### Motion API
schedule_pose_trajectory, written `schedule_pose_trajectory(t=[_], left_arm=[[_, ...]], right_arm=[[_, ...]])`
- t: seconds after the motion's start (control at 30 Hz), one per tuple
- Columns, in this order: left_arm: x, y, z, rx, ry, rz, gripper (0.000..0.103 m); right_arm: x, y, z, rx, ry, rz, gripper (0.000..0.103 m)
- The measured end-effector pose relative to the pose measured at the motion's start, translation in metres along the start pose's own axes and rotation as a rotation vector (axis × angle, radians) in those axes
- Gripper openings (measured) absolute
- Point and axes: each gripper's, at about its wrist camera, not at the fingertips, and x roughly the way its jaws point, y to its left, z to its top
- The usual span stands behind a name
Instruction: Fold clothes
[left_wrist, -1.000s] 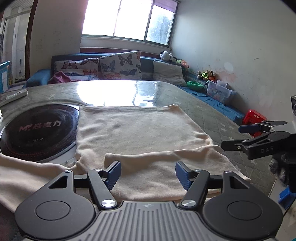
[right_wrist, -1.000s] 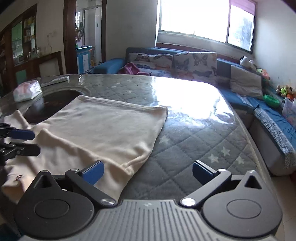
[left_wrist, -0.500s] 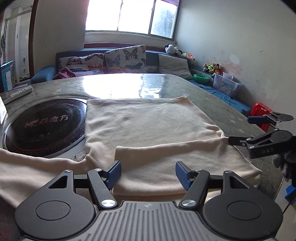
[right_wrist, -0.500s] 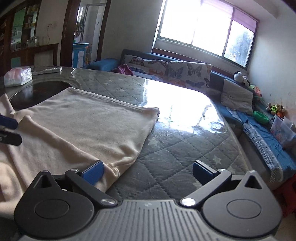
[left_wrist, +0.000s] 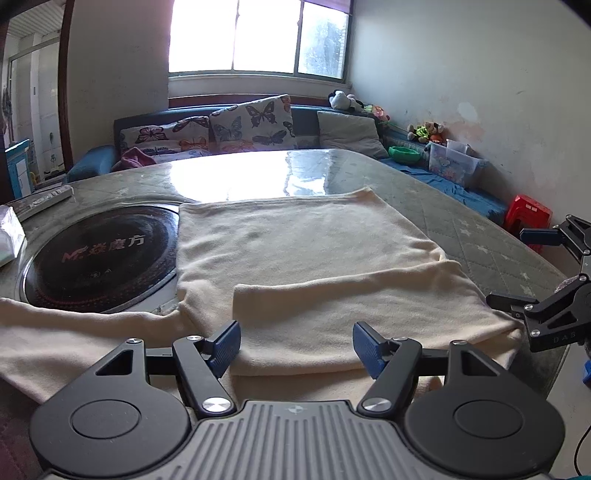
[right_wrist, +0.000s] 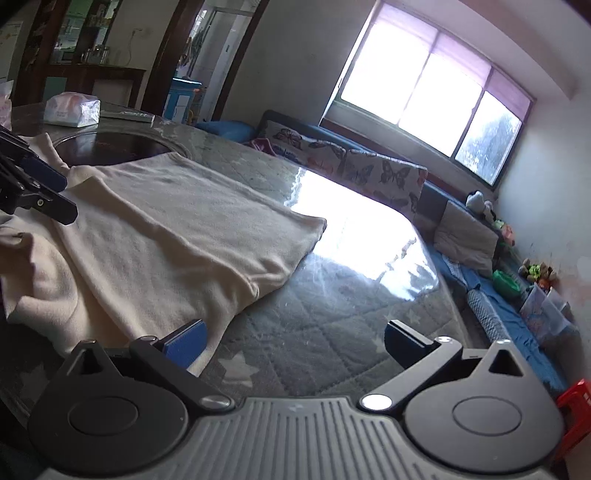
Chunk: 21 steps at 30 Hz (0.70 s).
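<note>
1. Left wrist view. The left gripper (left_wrist: 296, 345) sits low at the near edge of the table (left_wrist: 472, 240), its jaws standing apart with nothing pressed between the blue pads (left_wrist: 225, 345); the folded edge of the cloth lies just beyond and beneath them.
2. Same view. A cream garment (left_wrist: 303, 258) lies spread flat on the table. One sleeve (left_wrist: 362, 314) is folded across the near part of the body; the other sleeve (left_wrist: 85, 332) trails out to the left, past the rim of a round black cooktop (left_wrist: 96, 258) set into the table surface.
3. Same view. The right gripper (left_wrist: 532, 269) shows at the far right edge, beside the garment's right corner, its two fingers spread well apart and holding nothing.
4. Same view, surroundings. A sofa with butterfly cushions (left_wrist: 251, 125) stands under a bright window (left_wrist: 258, 37); a red stool (left_wrist: 530, 216) sits by the wall at right.
5. Right wrist view. The right gripper (right_wrist: 295, 338) is rolled to one side, jaws wide apart and empty; its left pad (right_wrist: 186, 341) sits just over the near corner of the garment (right_wrist: 166, 236), whether touching cannot be told.
6. Same view. The left gripper (right_wrist: 37, 188) shows at the left edge above the cloth. A tissue pack (right_wrist: 72, 109) rests on the far side of the table.
</note>
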Motion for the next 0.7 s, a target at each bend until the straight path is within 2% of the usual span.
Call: schedule_pose_trajectory(t=[0.23,0.43,0.57,0.7], left_arm=[[0.000,0.014,0.000,-0.058,-0.004,0.069,0.070],[0.001,0.025,-0.008,-0.066,0.021,0.129,0.070],[-0.008,0.034,-0.009,-0.093,0.009,0.135,0.070],[-0.016,0.041,-0.007,-0.119,-0.008,0.144,0.074]], right_arm=[[0.024,-0.001,0.026,0.001,-0.024,0.012,0.103],[0.057,0.007,0.033,-0.028,0.048,0.029,0.103],[0.055,0.015,0.041,-0.066,0.030,0.044,0.103],[0.053,0.026,0.058,-0.073,0.010,0.105,0.103]])
